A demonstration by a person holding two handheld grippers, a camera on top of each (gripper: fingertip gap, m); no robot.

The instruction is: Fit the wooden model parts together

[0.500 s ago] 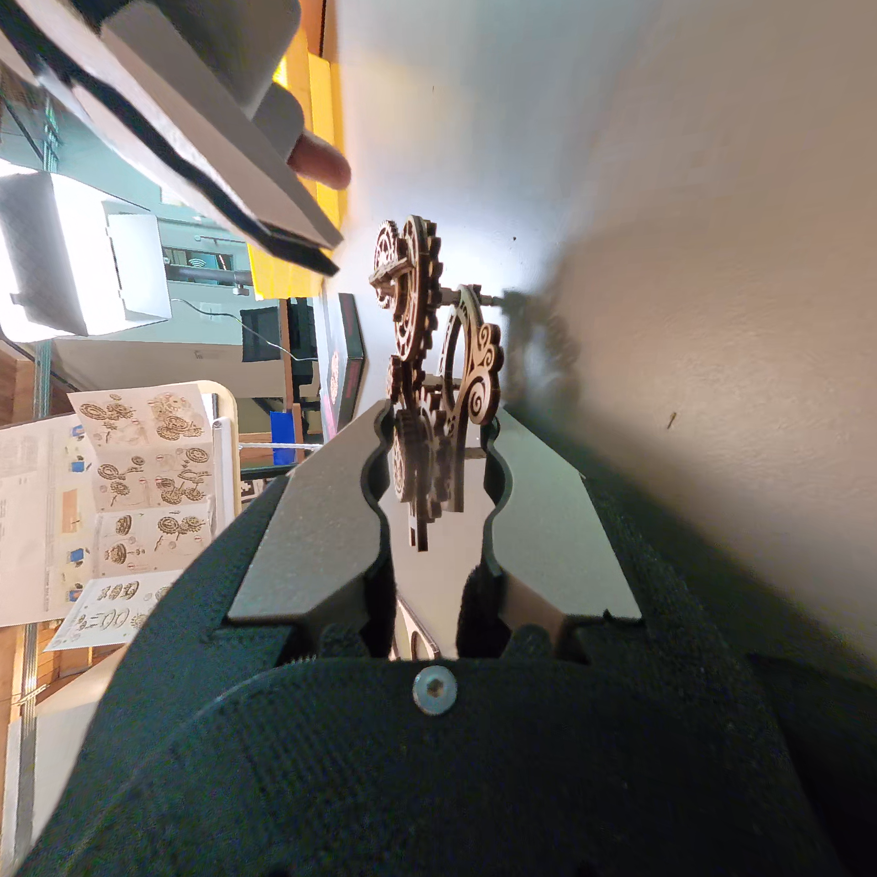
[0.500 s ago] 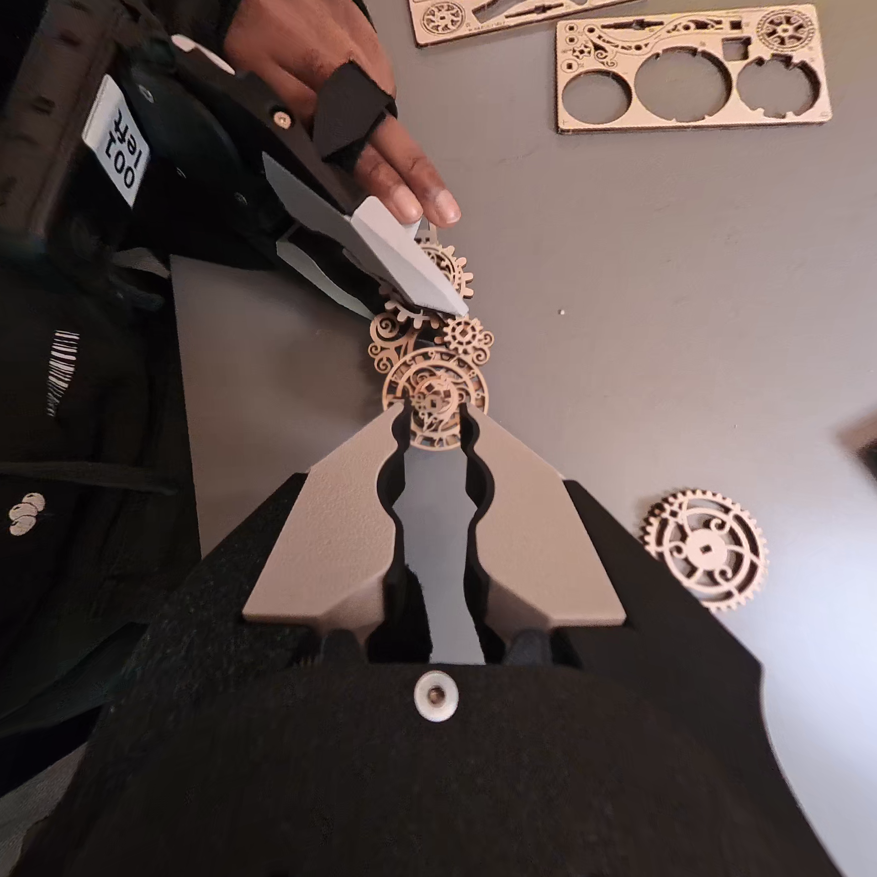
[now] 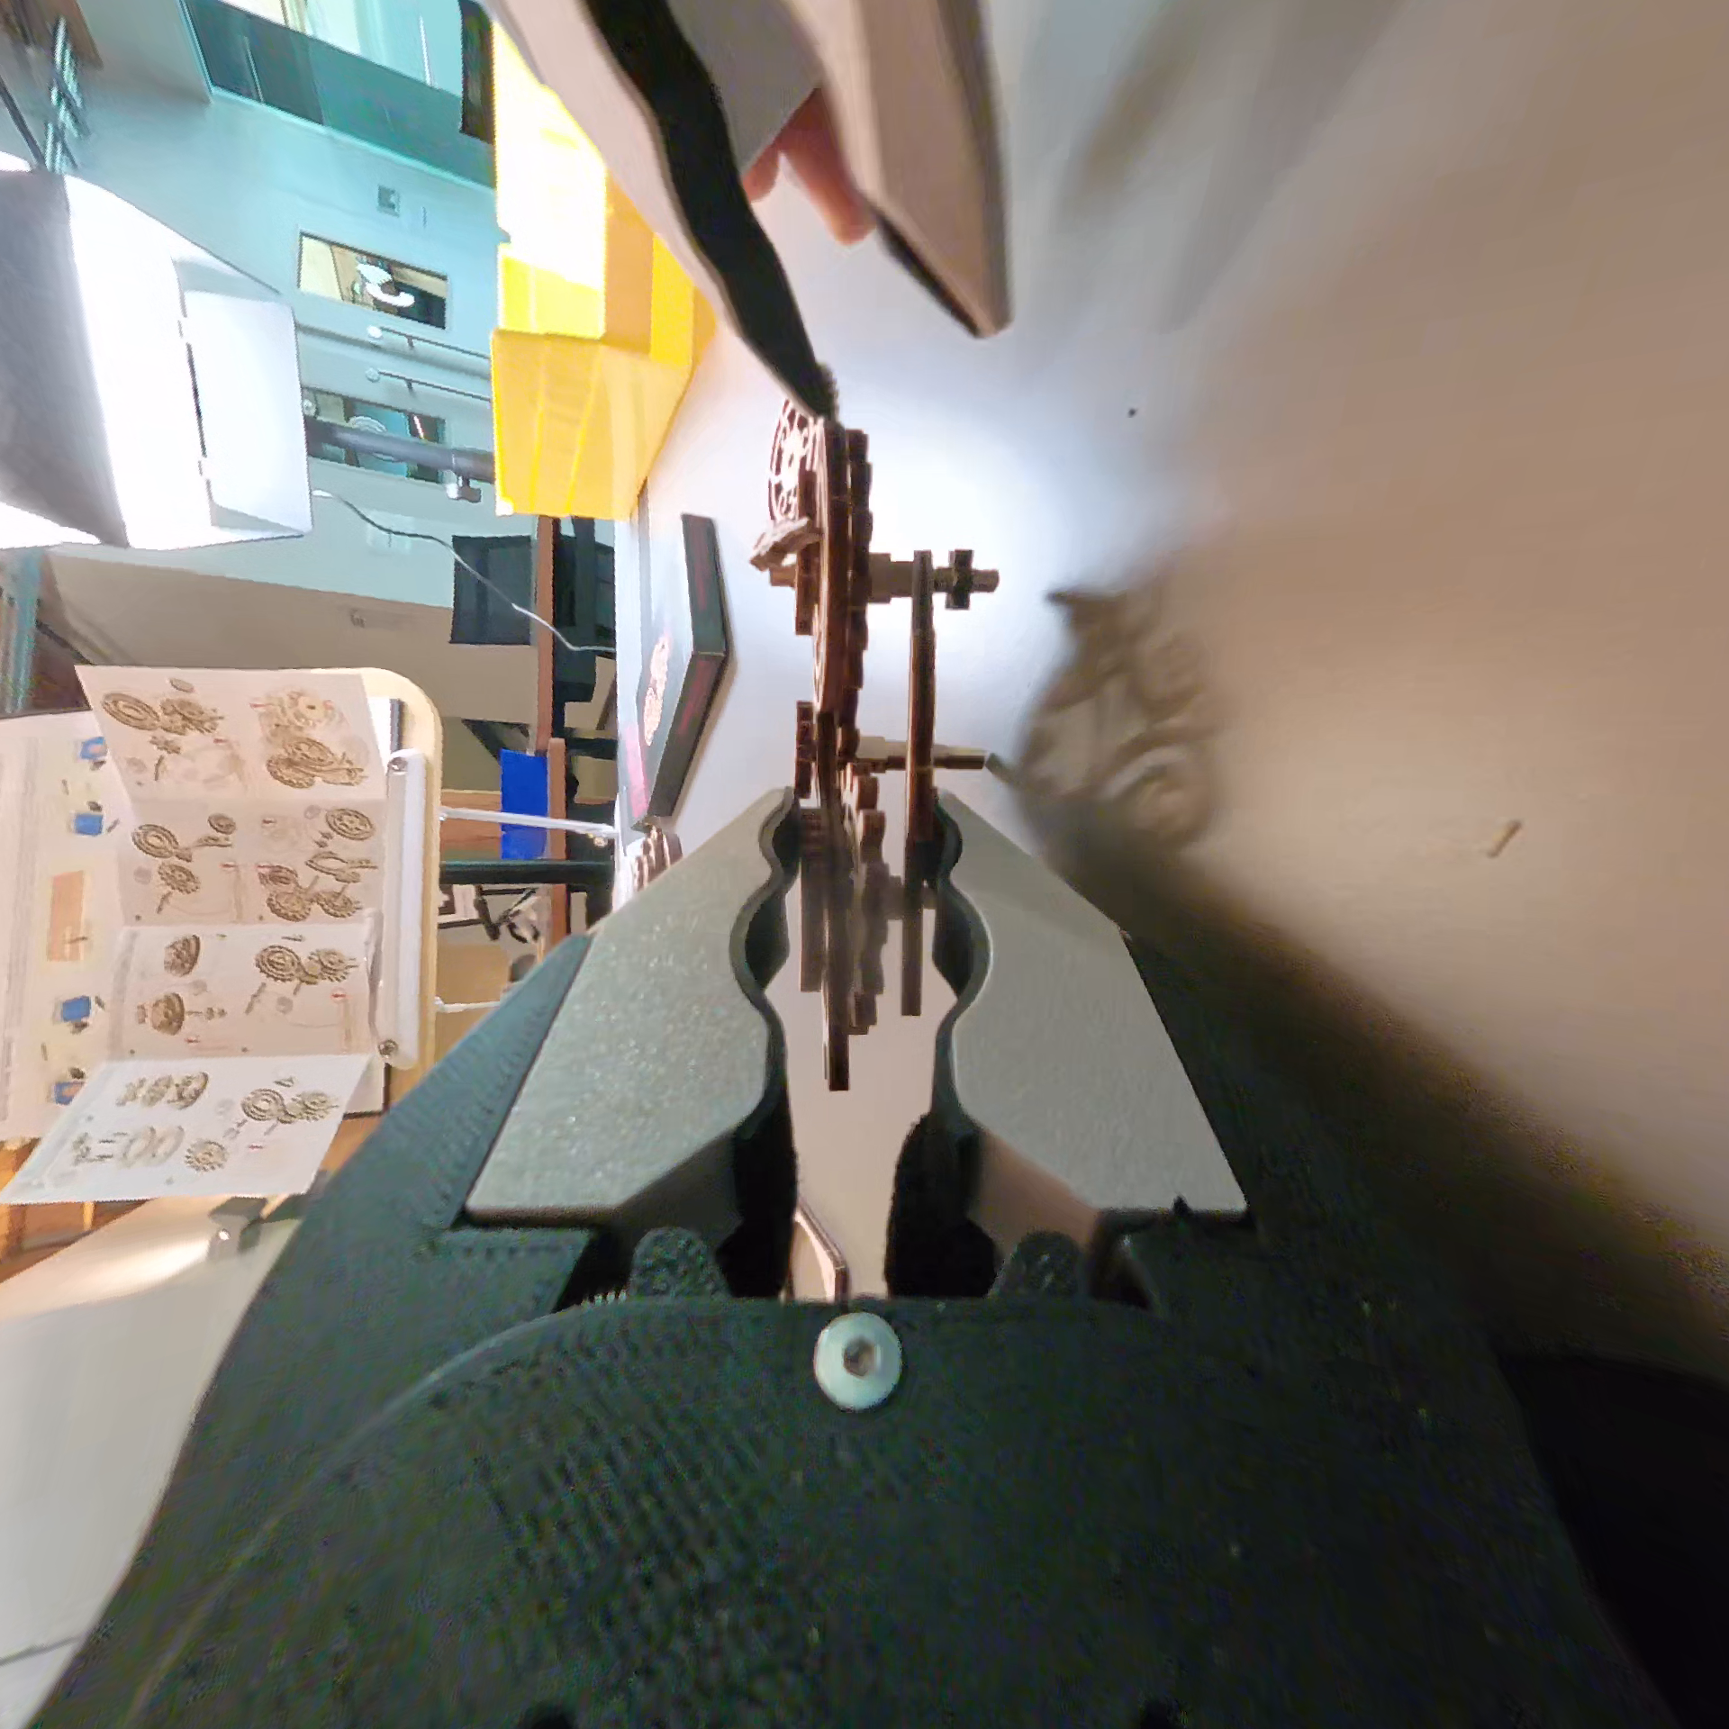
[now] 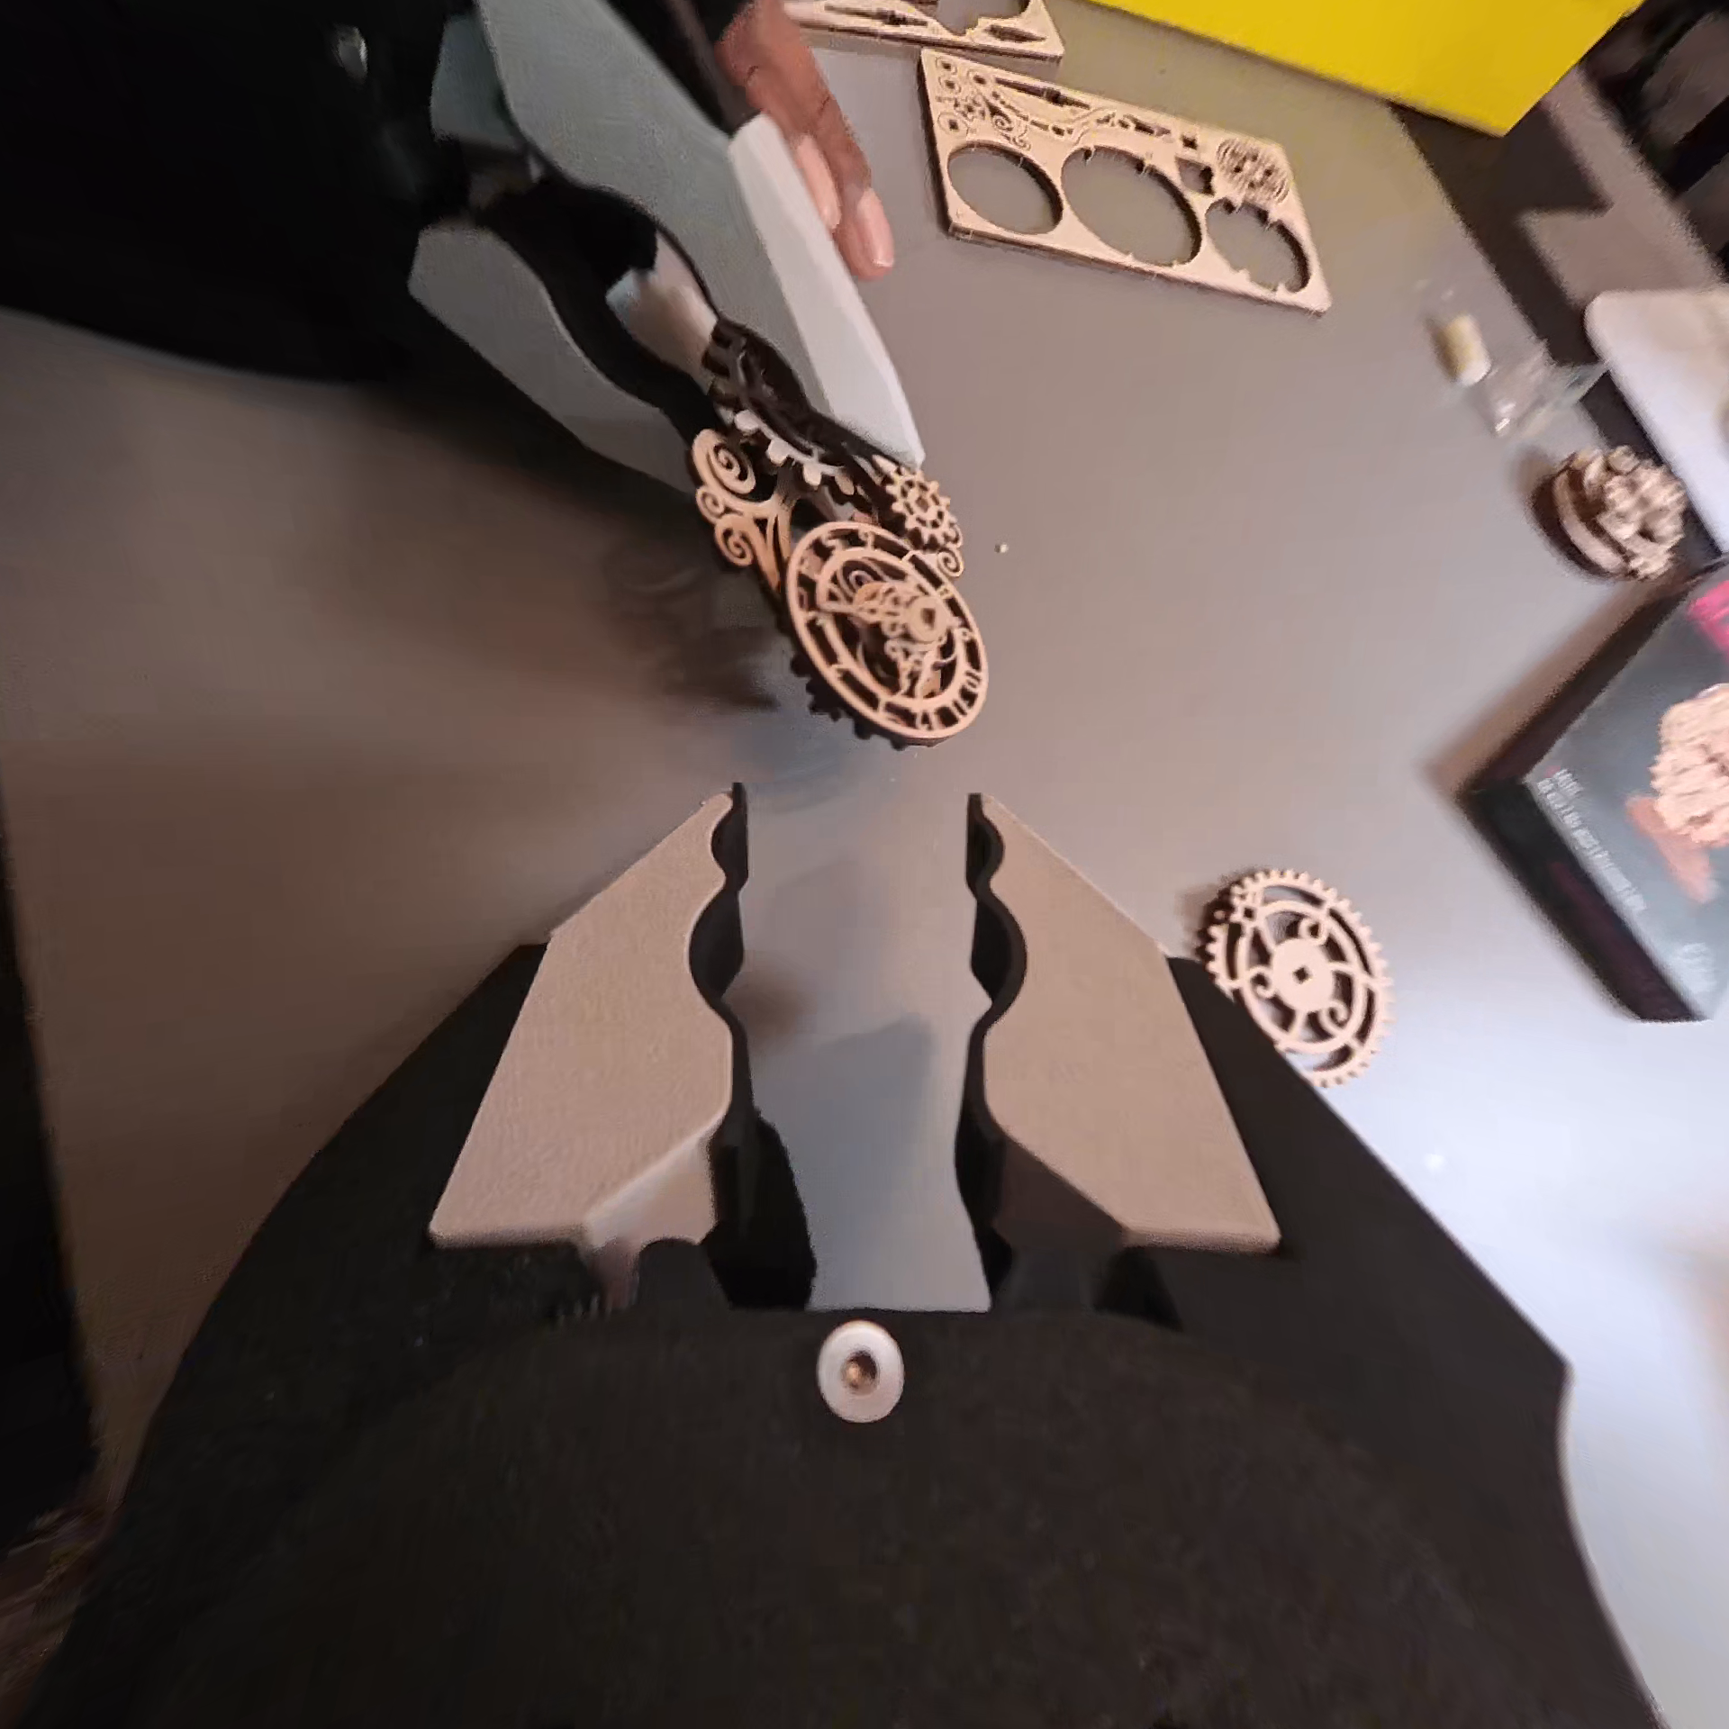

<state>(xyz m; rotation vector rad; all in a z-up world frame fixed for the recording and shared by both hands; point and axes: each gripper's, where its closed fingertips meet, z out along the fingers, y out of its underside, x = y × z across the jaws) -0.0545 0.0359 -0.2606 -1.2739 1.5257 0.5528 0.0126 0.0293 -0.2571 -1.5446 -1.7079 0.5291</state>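
Wooden gear assembly [image 3: 847,748] clamped in my left tool [image 3: 861,842]; right tool [image 4: 856,814] spread, empty; loose gear [image 4: 1296,973] at 3 o'clock unfitted.

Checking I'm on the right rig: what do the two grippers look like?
Both alike: the left gripper and right gripper have a black textured body, a silver screw at centre, and two pale grey wedge fingers with wavy, black-lined inner edges.

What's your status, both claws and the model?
Left claw shut on gear assembly, held above table. Right claw open, empty, short of assembly. Loose gear lies right of it. Path clear.
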